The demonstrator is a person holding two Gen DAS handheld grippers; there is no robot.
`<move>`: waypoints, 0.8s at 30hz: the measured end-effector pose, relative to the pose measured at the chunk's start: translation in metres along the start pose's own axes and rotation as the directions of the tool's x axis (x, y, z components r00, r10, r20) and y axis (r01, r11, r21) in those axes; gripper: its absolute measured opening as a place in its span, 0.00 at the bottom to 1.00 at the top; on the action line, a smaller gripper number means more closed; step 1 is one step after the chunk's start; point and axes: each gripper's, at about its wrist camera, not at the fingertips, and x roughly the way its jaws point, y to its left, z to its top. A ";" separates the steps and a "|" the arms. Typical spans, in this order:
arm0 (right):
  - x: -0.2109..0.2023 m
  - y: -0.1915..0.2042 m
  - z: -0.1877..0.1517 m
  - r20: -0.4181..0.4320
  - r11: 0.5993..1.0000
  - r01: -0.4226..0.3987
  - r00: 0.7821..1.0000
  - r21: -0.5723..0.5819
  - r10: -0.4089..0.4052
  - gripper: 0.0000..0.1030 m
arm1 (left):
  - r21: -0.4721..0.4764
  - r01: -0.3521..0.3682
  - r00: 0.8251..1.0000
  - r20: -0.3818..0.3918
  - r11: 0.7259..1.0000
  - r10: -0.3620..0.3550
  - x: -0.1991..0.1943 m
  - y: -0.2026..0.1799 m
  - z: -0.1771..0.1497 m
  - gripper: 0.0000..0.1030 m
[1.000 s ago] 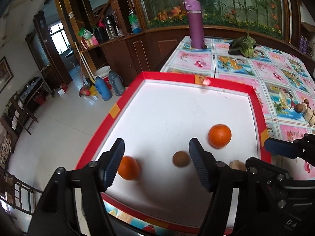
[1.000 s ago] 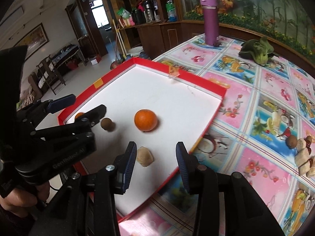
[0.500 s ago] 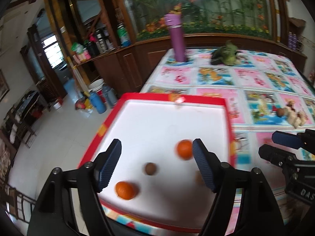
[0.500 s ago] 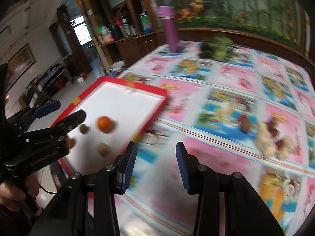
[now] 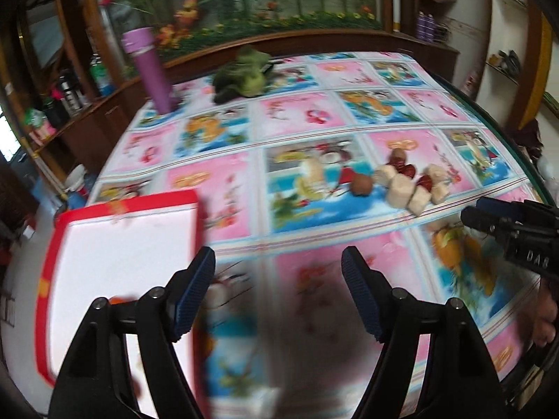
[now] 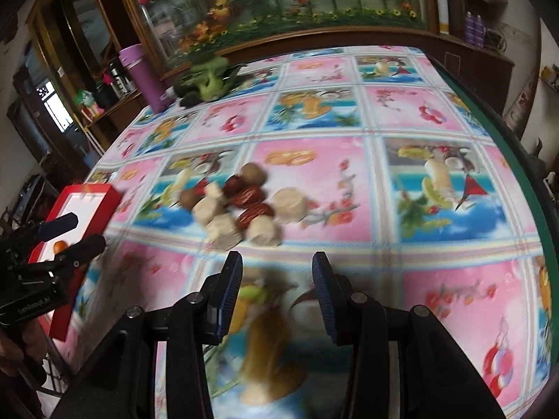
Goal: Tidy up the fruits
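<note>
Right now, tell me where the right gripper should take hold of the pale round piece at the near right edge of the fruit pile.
Grip the pale round piece across its rounded sides, coming down from the near, open tablecloth side. The red dates crowd its far side, so the right gripper, jaws empty, likely fits best straddling it left to right.
</note>
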 end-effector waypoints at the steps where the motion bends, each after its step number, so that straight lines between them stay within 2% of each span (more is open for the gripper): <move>1: 0.004 0.002 0.002 -0.004 1.000 0.009 1.000 -0.015 -0.009 0.40 | 0.008 0.003 1.000 -0.005 1.000 -0.003 0.005 -0.004 0.004 0.73; 3: 0.014 0.005 0.005 -0.019 1.000 0.002 1.000 -0.024 -0.002 0.40 | 0.014 -0.004 1.000 -0.018 1.000 0.004 0.013 -0.010 0.011 0.73; 10: 0.035 0.014 0.008 -0.055 0.999 -0.024 0.998 -0.049 0.021 0.38 | 0.042 0.050 0.997 -0.063 0.998 -0.047 0.024 -0.027 0.013 0.73; 11: 0.035 0.013 0.009 -0.048 0.998 -0.022 0.999 -0.052 0.019 0.35 | 0.045 0.057 0.996 -0.070 0.997 -0.054 0.025 -0.029 0.013 0.73; 12: 0.036 0.012 0.009 -0.049 0.998 -0.024 0.999 -0.056 0.021 0.26 | 0.046 0.069 0.995 -0.077 0.997 -0.065 0.027 -0.031 0.013 0.73; 13: 0.035 0.010 0.009 -0.049 0.998 -0.033 0.998 -0.055 0.030 0.22 | 0.044 0.087 0.993 -0.084 0.995 -0.083 0.028 -0.034 0.014 0.73; 15: 0.033 0.005 0.008 -0.044 0.998 -0.046 0.998 -0.038 0.045 0.22 | 0.041 0.131 0.988 -0.093 0.991 -0.126 0.028 -0.040 0.015 0.73; 18: 0.027 -0.004 0.010 -0.020 1.000 -0.021 1.000 -0.010 0.021 0.22 | 0.050 0.203 0.974 -0.114 0.978 -0.197 0.031 -0.055 0.018 0.73; 22: 0.021 -0.021 0.011 -0.005 0.998 -0.006 1.000 0.061 0.006 0.22 | 0.061 0.217 0.968 -0.142 0.974 -0.207 0.041 -0.075 0.022 0.73; 24: 0.021 -0.030 0.012 -0.018 0.995 -0.014 1.000 0.103 0.016 0.22 | 0.045 0.236 0.963 -0.146 0.971 -0.227 0.043 -0.082 0.024 0.66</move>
